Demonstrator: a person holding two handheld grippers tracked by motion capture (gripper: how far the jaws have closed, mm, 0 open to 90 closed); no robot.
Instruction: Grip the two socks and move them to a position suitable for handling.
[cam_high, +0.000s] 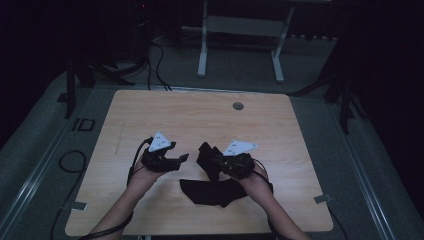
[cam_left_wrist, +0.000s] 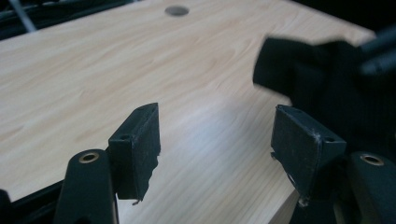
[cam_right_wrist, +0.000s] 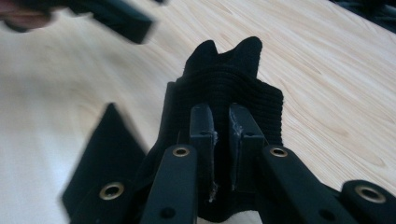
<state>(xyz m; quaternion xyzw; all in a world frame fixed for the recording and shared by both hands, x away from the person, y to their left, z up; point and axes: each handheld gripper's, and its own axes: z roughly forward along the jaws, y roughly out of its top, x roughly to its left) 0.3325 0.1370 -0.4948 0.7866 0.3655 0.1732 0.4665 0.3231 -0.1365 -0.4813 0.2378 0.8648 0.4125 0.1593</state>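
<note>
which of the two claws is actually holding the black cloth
The right claw, jaws pinched on the ribbed black cloth; the left claw stands open over bare table.

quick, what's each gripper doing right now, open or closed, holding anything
Left gripper: open, jaws wide apart, holding nothing.
Right gripper: closed on the black cloth, lifting part of it off the table.

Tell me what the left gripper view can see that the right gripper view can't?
Left gripper view alone: its own left gripper with jaws wide apart and nothing between them, and the round grey hole near the table's far edge.

Right gripper view alone: the right gripper with jaws pinched on the black cloth's ribbed fold, and a blurred piece of the other gripper at top left.

Both: the black cloth and the light wooden table.
</note>
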